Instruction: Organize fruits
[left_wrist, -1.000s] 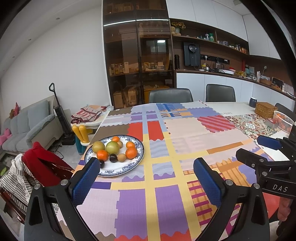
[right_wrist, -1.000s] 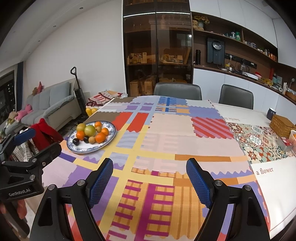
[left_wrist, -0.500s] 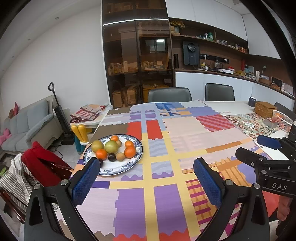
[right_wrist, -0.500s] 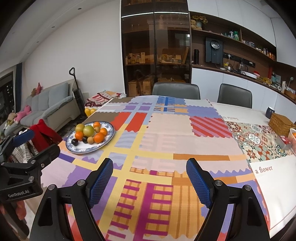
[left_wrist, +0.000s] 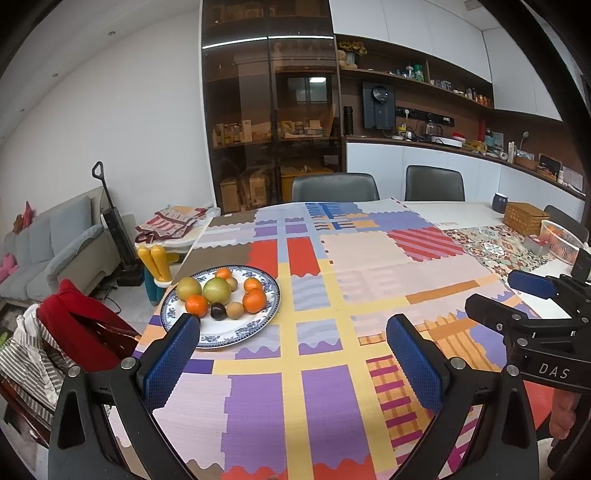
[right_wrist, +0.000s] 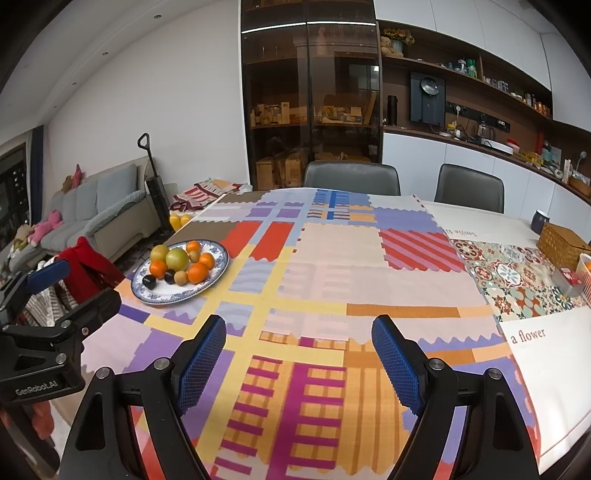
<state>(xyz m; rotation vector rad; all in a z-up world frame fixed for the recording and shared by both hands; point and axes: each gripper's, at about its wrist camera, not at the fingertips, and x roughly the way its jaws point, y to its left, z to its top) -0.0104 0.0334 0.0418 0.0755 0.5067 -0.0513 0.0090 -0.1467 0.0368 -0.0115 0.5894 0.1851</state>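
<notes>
A blue-and-white plate (left_wrist: 255, 325) sits near the table's left edge, holding several fruits: oranges (left_wrist: 255, 300), green-yellow round fruits (left_wrist: 217, 290), a dark plum (left_wrist: 218, 311) and small brown ones. It also shows in the right wrist view (right_wrist: 218, 271). My left gripper (left_wrist: 293, 360) is open and empty above the patchwork tablecloth, the plate just beyond its left fingertip. My right gripper (right_wrist: 299, 358) is open and empty over the cloth's near middle, well right of the plate.
A white wire basket (left_wrist: 561, 240), a wicker box (left_wrist: 524, 218) and a dark mug (left_wrist: 500, 203) stand at the table's far right. Two grey chairs (left_wrist: 334, 187) are behind the table. A chair draped with red cloth (left_wrist: 79, 325) stands by the left edge.
Both grippers have shifted slightly; the plate sits a little lower and closer in both views. Both stay open and empty.
</notes>
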